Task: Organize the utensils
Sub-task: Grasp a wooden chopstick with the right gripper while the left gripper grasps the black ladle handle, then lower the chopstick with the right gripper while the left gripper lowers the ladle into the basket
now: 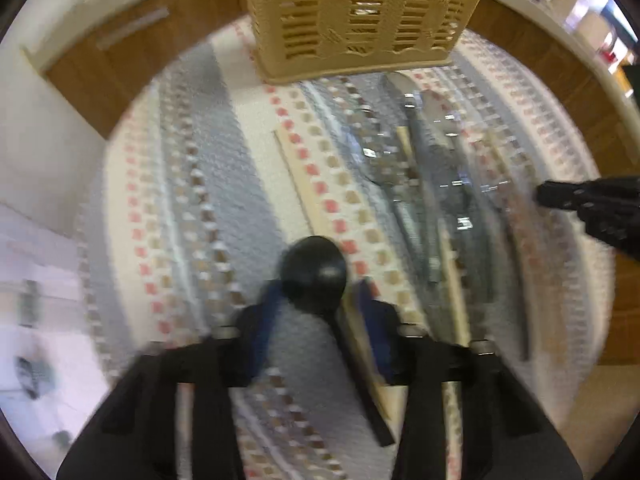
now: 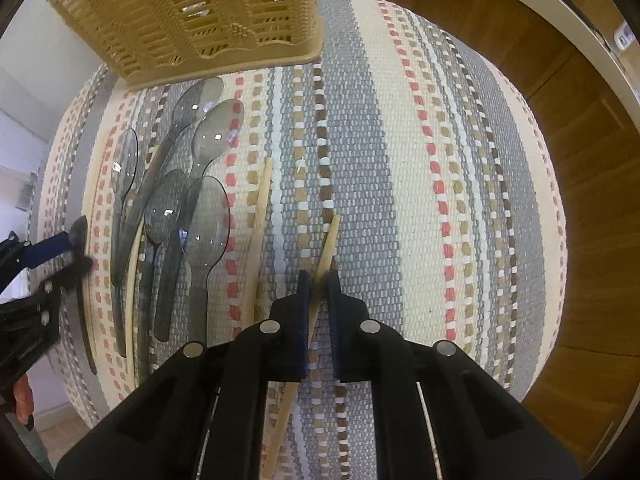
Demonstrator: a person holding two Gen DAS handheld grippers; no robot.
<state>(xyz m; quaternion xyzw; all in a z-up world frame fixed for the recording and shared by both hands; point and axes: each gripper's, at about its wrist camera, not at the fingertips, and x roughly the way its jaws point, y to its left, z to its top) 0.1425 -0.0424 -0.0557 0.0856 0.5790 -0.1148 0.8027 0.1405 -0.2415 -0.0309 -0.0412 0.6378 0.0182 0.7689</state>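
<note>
Barely underway: right gripper point(image 2: 318, 280) is clamped on a chopstick point(image 2: 328, 240), left gripper point(image 1: 316, 292) half-open astride the black spoon point(image 1: 314, 270), pads not visibly pressing; clear spoons point(image 2: 192, 200) on mat, basket point(image 2: 192, 12) near-empty.

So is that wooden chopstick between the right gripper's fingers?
Yes, the right gripper has its pads closed on the chopstick above the striped mat.

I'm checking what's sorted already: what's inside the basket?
Through the basket's slots, a few shiny glints show, likely clear utensils like the spoons on the mat. The walls hide how many and what kind.
</note>
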